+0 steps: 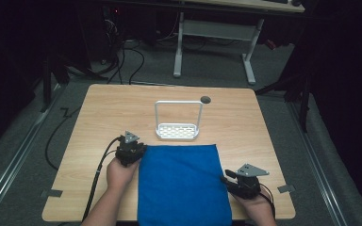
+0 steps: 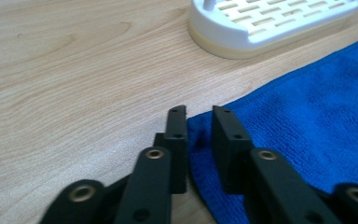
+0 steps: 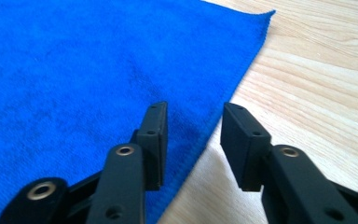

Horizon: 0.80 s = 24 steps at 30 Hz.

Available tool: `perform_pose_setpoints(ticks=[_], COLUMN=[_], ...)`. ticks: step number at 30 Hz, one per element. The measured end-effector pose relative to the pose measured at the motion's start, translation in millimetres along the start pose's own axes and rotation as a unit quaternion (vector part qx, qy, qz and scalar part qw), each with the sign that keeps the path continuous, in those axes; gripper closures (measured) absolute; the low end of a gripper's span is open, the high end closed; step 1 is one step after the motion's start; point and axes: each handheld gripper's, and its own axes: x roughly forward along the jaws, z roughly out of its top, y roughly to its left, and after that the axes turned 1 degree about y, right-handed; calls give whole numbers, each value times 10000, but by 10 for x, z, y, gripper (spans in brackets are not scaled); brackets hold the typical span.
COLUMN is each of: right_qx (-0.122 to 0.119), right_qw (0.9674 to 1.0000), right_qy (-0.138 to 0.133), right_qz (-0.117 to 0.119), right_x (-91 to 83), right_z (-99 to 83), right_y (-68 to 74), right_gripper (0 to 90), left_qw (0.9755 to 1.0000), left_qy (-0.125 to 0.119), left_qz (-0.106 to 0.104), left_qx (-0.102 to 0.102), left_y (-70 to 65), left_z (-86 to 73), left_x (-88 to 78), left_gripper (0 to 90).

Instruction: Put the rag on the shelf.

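Note:
A blue cloth (image 1: 184, 183) lies flat on the wooden table (image 1: 108, 113), reaching its near edge. My left gripper (image 1: 139, 149) is at the cloth's far left corner. In the left gripper view its jaws (image 2: 199, 112) stand narrowly apart, with the corner of the cloth (image 2: 307, 116) lying in the gap and no pad visibly pressing it. My right gripper (image 1: 228, 179) sits at the cloth's right edge, about halfway down. Its jaws (image 3: 193, 109) are open and straddle the hem of the cloth (image 3: 74, 60), one over cloth, one over bare wood.
A white slotted rack (image 1: 176, 132) with a tall wire handle stands just beyond the cloth; its base (image 2: 270, 23) is close ahead of the left gripper. A dark round hole (image 1: 205, 99) lies behind it. Tape patches (image 1: 52, 192) mark the near corners.

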Motion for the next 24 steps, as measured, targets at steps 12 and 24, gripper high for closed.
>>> perform_pose_setpoints(ticks=[12,24], right_qx=[546,634], right_qw=[9977,9960], right_qy=[-100,197], right_qz=[-396,-591], right_x=[393,857], right_z=[385,669], right_y=[-293,-455], right_gripper=[540,579], left_qw=[10000,10000], left_qy=[5,3], left_qz=[-65,-81], left_qx=[37,21], left_y=[1,4], left_z=[-11,-13], left_x=[-8,-9], left_gripper=[871,870])
